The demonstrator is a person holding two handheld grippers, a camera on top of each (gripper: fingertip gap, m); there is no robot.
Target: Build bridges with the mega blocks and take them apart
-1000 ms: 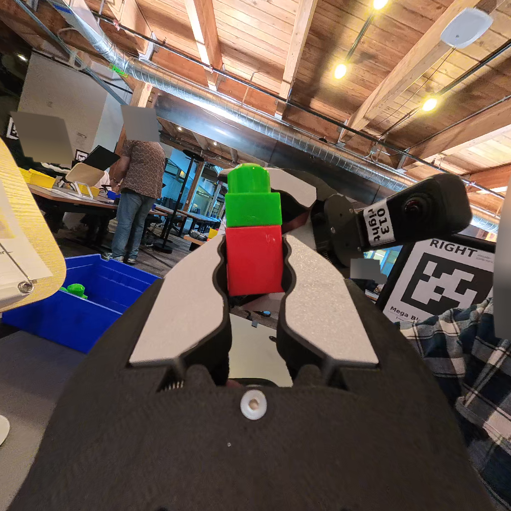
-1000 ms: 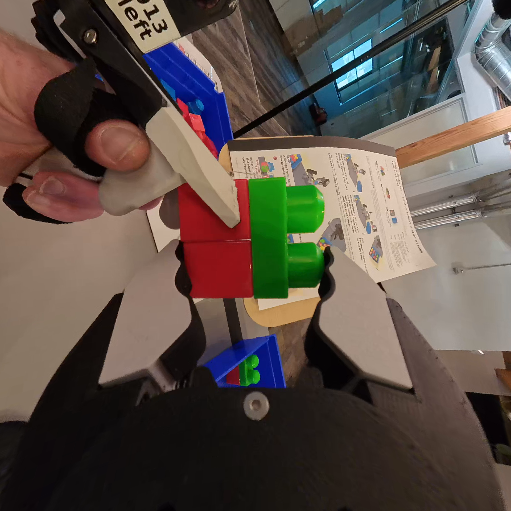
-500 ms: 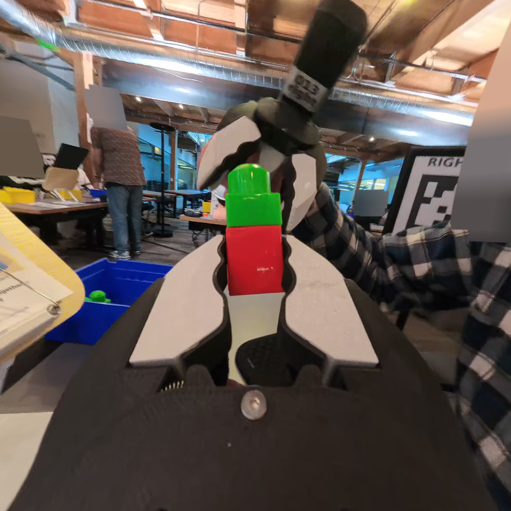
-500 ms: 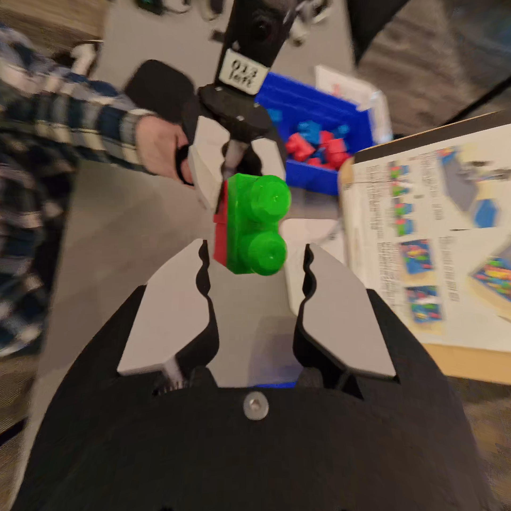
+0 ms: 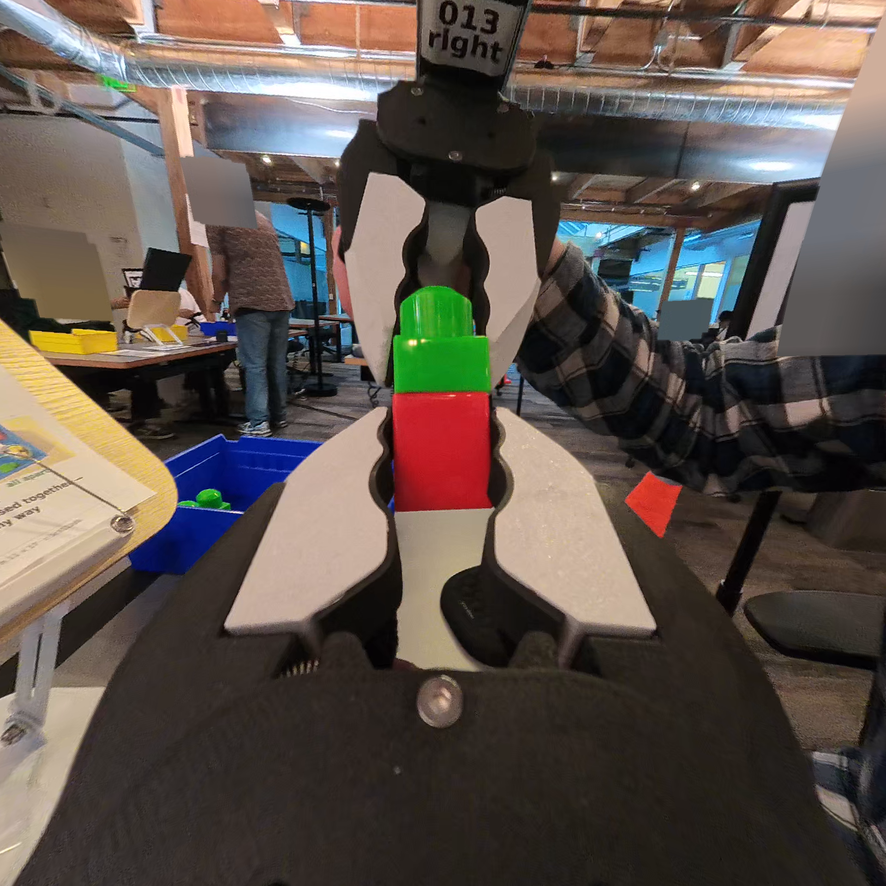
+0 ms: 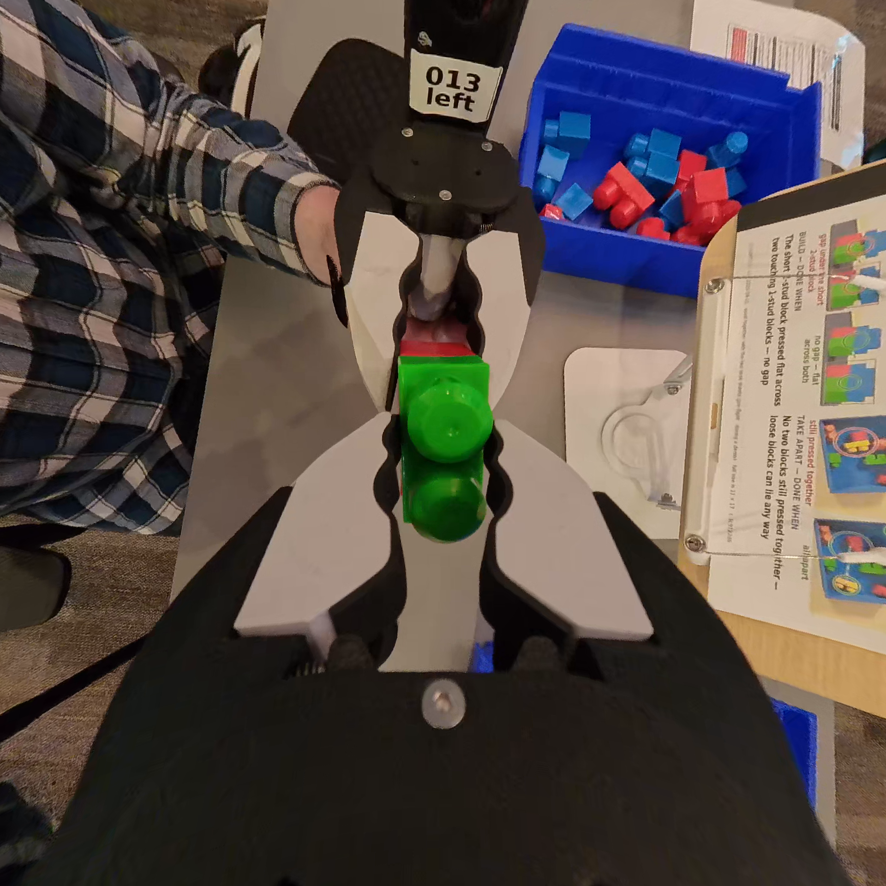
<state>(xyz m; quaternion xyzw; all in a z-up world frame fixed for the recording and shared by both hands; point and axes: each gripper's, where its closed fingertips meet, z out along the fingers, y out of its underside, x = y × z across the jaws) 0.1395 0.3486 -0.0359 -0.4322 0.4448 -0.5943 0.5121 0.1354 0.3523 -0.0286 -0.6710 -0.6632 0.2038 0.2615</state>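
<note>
Now, left gripper [image 5: 441, 460]: we see both pads clamped on the red block [image 5: 441, 450].
Right gripper [image 6: 443, 460]: pads clamped on the green block [image 6: 443, 431].
Blocks: joined, held between both grippers over the table [image 6: 268, 383].

The two-stud block [image 5: 440, 357] sits on the lower block [image 5: 441, 450], between the left gripper [image 5: 441, 455] below and the right gripper [image 5: 438, 335] above. The bin [image 6: 671, 96] lies behind the instruction board [image 6: 791, 383].

My two grippers: black bodies, pale grey wavy-edged fingers [image 5: 316, 518], a silver screw [image 5: 439, 701] each. White labels. My sleeves [image 5: 695, 383]: dark-blue-and-white plaid.
</note>
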